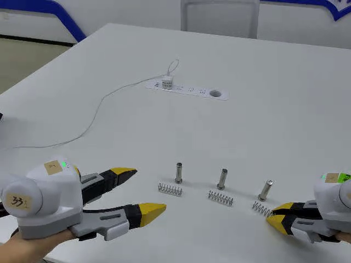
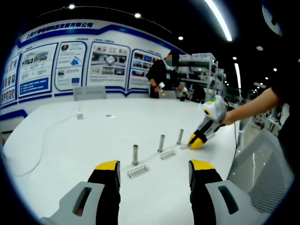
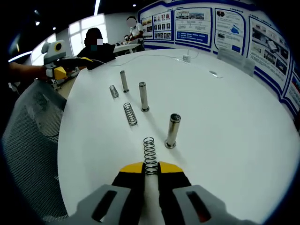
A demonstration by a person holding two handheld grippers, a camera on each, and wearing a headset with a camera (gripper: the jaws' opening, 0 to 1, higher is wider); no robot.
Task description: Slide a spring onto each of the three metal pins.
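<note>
The left gripper (image 1: 148,190) hovers by the near edge of the white table (image 1: 247,131), its yellow-tipped jaws wide apart and empty. The right gripper (image 1: 271,213), also by that edge, is closed on one end of the right spring (image 1: 261,208). This thin silvery coil lies flat, its long axis roughly along the edge. The middle spring (image 1: 220,198) and left spring (image 1: 170,189) lie likewise, each just before one of the upright metal pins (image 1: 222,178). Beyond them, open tabletop runs to a power strip (image 1: 186,89).
</note>
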